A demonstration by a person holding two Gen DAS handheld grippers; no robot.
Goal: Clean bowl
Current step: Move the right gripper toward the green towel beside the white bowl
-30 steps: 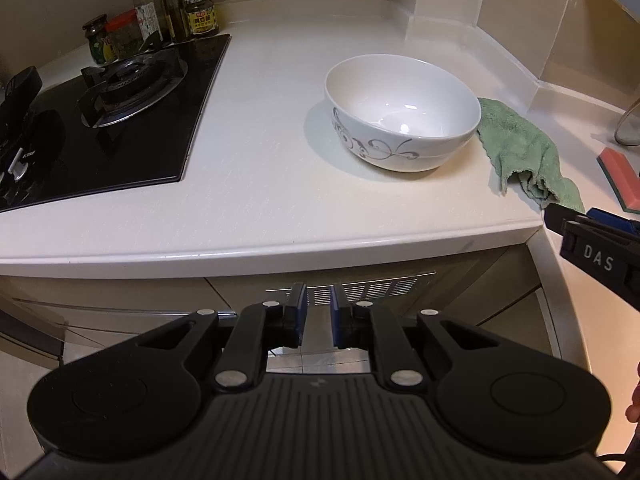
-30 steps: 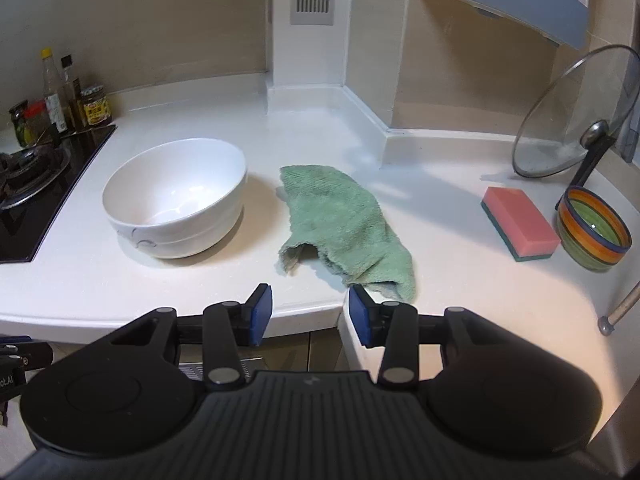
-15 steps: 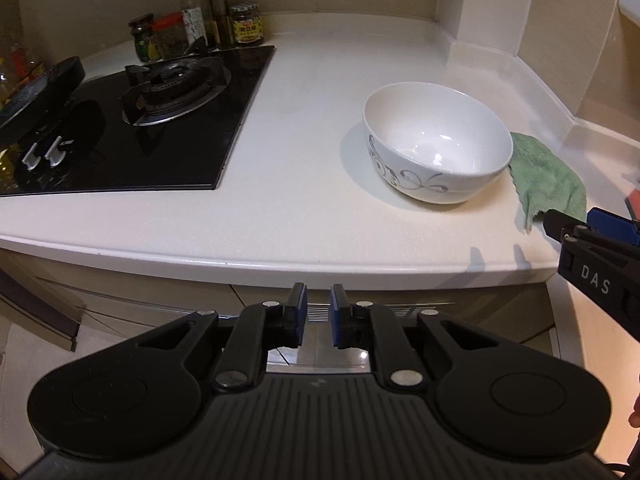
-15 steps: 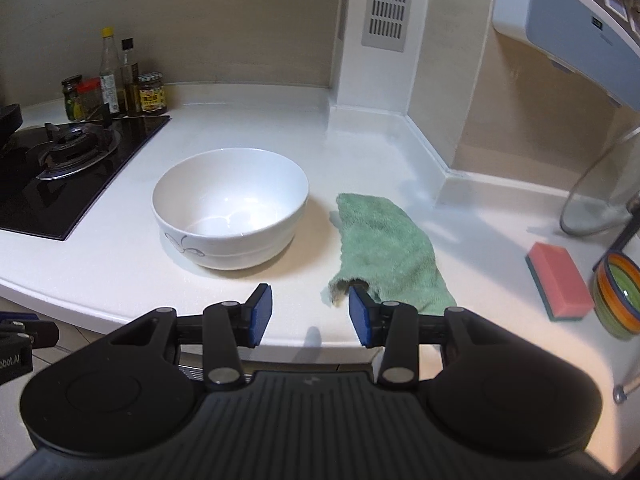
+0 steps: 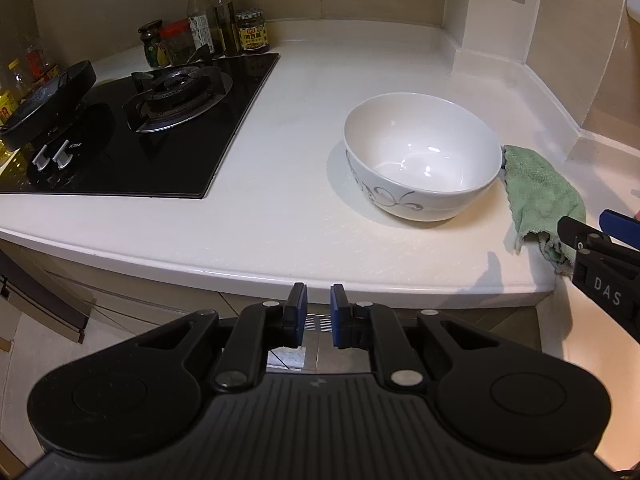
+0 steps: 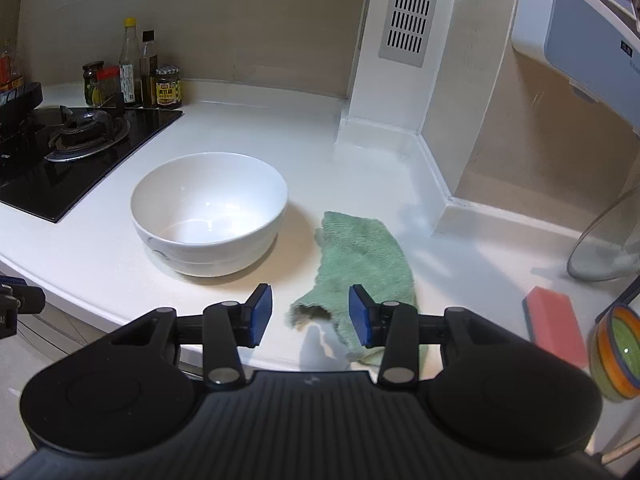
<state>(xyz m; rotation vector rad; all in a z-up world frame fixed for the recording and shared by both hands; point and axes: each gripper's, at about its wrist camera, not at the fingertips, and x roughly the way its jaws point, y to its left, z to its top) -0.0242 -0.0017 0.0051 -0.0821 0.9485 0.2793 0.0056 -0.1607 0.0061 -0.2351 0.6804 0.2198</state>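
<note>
A white bowl point(image 5: 422, 160) with a grey swirl pattern stands upright and empty on the white counter point(image 5: 288, 208); the right wrist view shows the same bowl point(image 6: 209, 210). A crumpled green cloth point(image 5: 540, 196) lies just to its right, also seen as the cloth point(image 6: 360, 268). My left gripper point(image 5: 319, 314) hangs off the counter's front edge, well short of the bowl, its blue pads a narrow gap apart with nothing between them. My right gripper point(image 6: 310, 314) stands open above the cloth's near end, not touching it.
A black gas hob point(image 5: 132, 132) with a dark pan point(image 5: 44, 100) fills the left. Sauce bottles and jars point(image 5: 208, 28) stand behind it. A pink sponge point(image 6: 554, 330), a striped bowl point(image 6: 618, 354) and a glass lid point(image 6: 608, 240) sit at the right.
Both grippers have moved forward over the counter's edge and rolled; the bowl and cloth now sit closer and more centred. Jaw gaps are unchanged. Bowl and cloth have not moved.
</note>
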